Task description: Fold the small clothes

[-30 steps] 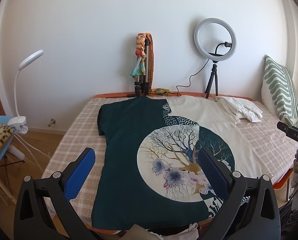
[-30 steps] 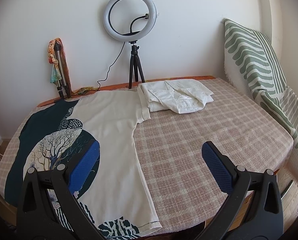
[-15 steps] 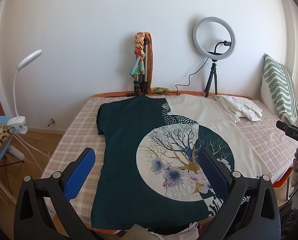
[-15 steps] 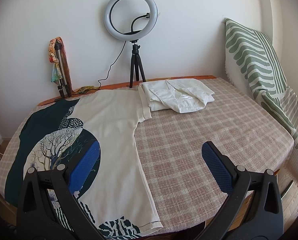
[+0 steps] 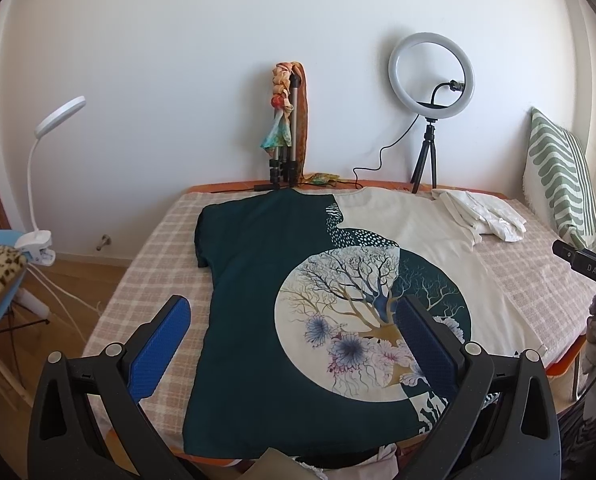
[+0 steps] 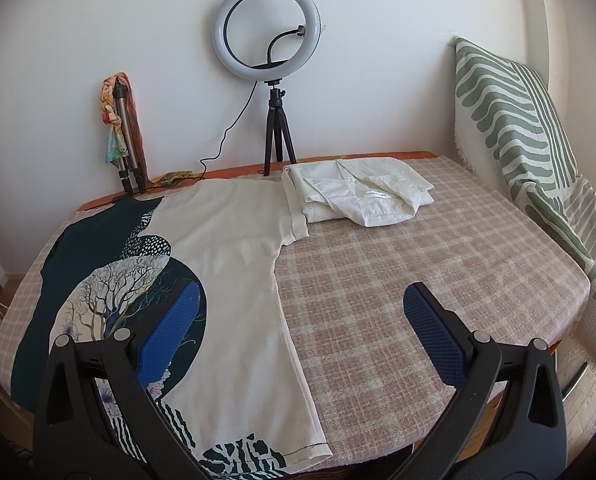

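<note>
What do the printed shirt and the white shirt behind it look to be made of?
Printed shirt: looks like soft matte knit, maybe cotton; it lies flat and limp with a stitched hem. White shirt: seems a crisper woven cloth, holding sharp folds and a collar. Fibre cannot be confirmed.

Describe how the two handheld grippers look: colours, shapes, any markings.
Both the left gripper and the right gripper have black plastic clamp-style arms with silver rivets and two blue, textured, oblong pads. No sleeves or cables show.
</note>
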The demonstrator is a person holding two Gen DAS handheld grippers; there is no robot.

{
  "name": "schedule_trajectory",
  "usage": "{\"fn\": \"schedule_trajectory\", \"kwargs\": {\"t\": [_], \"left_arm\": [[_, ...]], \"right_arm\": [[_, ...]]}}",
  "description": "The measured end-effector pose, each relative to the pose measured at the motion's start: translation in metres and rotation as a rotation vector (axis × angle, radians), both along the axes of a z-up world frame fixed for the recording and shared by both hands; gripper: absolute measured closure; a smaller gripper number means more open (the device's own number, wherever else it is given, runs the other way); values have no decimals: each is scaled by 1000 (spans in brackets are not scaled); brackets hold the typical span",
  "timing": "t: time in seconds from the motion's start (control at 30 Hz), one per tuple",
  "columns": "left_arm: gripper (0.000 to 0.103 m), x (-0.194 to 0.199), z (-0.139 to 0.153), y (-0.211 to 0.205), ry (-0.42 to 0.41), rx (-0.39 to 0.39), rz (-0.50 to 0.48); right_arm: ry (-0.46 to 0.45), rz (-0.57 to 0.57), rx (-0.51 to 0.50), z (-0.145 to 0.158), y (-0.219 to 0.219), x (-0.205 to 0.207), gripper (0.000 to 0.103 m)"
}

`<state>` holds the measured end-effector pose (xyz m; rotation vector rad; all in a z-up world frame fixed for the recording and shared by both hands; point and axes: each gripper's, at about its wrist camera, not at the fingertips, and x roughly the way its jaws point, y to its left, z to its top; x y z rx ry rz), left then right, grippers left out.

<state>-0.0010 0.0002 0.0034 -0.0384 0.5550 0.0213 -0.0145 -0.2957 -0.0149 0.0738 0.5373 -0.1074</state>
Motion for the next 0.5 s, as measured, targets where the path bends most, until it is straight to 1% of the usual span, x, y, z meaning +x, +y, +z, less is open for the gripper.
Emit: {"fn": "schedule_trajectory", "kwargs": {"t": [0.23,0.5], "left_arm": [[1,1,-1,0,4,1,3],[1,4,-3,3,20,-7,9]], "right_arm": [[-1,0,0,0,-1,1,0],[1,7,-3,1,13,0,0]]}}
